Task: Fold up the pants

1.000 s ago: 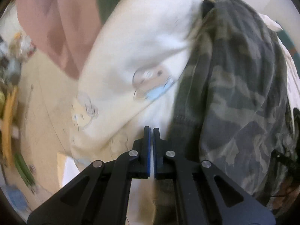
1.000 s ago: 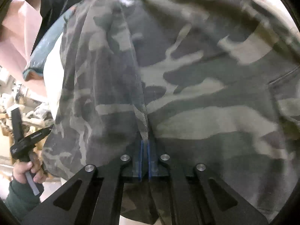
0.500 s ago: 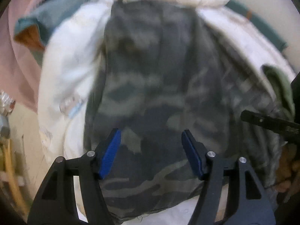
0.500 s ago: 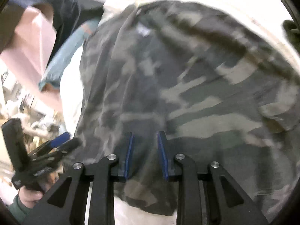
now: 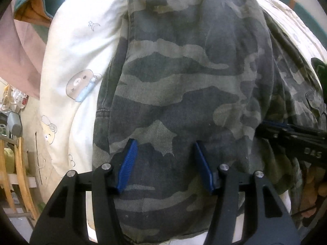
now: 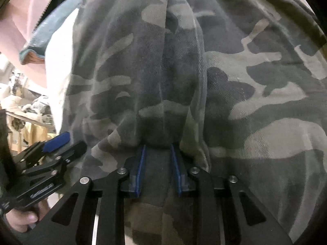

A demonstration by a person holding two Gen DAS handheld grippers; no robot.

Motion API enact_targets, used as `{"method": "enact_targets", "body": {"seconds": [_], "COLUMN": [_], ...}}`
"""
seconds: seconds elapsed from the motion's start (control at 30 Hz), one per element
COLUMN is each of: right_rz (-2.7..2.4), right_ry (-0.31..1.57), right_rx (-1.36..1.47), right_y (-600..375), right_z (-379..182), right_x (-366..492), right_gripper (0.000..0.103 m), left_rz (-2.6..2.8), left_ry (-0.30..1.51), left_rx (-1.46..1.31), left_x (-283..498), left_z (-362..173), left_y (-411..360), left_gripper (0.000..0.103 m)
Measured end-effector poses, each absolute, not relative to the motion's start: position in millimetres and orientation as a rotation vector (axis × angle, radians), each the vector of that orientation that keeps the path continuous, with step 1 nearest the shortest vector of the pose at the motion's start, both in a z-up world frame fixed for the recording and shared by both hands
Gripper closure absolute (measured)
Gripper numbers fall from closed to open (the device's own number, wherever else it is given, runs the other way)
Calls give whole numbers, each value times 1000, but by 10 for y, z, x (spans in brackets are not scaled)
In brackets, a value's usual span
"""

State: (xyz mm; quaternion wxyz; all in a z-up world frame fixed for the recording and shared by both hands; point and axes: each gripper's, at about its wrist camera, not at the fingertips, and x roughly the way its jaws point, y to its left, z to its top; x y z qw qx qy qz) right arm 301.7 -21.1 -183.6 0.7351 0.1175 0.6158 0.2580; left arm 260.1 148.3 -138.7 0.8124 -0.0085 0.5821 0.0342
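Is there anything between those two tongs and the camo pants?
Nothing visible. Both left tongs and right tongs stand open right over the pants, which lie on the white blanket.

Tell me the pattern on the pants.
The pants are camouflage in grey-green, tan and dark patches, clearest in the left wrist view.

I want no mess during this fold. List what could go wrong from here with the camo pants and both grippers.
1. The right gripper stands open around a bunched ridge of the camo pants; closing may pinch several layers and set a crooked crease.
2. The left gripper is open over flat cloth, holding nothing, so that side could slip or sag.
3. The pants lie on a white printed blanket; a deep grab might catch it too.
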Motion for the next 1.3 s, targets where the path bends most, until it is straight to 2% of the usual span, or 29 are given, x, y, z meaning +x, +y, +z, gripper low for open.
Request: {"method": "enact_targets", "body": {"seconds": [0.1, 0.17, 0.2, 0.33, 0.47, 0.5, 0.53, 0.57, 0.6, 0.63, 0.9, 1.1, 1.17, 1.23, 1.3], "right_rz": [590, 601, 608, 606, 615, 616, 614, 611, 608, 603, 583, 522, 486, 453, 437], "right_ry": [1315, 1286, 1265, 1201, 1143, 1130, 1117, 1099, 1079, 1052, 977, 942, 955, 989, 1004], "right_rx": [318, 328, 327, 324, 280, 280, 276, 276, 277, 273, 232, 256, 270, 245, 262], "right_y": [-420, -479, -509, -645, -737, -796, -907, -979, -1060, -1152, -1786, -2435, -2634, -2804, -2963], "right_z": [-1673, -1545, -1462, -1190, -923, -850, -763, -686, -613, -516, -54, 84, 59, -14, -49], "right_x": [2940, 2859, 2805, 2644, 2480, 2420, 2356, 2295, 2249, 2162, 1614, 1133, 1023, 954, 910], "right_gripper": [75, 75, 75, 75, 74, 70, 58, 50, 36, 32, 31, 21, 21, 21, 21], "left_rz": [97, 110, 110, 112, 143, 158, 160, 167, 181, 199, 281, 233, 203, 159, 134], "left_ry": [1229, 1193, 1178, 1091, 1025, 1006, 990, 973, 962, 953, 900, 913, 936, 953, 972], "left_rx": [-23, -50, -37, 26, -61, -81, -104, -138, -155, -165, -234, -269, -285, -307, -303], "left_x": [2558, 2433, 2375, 2134, 1864, 1793, 1740, 1641, 1571, 1531, 1010, 681, 594, 522, 463], "left_z": [-1262, -1064, -987, -691, -444, -382, -347, -302, -265, -246, -52, -35, -79, -128, -188], "left_y": [1466, 1454, 1409, 1214, 1186, 1185, 1183, 1168, 1161, 1167, 1021, 734, 603, 479, 325], "left_gripper": [47, 38, 30, 26, 26, 26, 26, 26, 26, 26, 26, 26, 23, 15, 14]}}
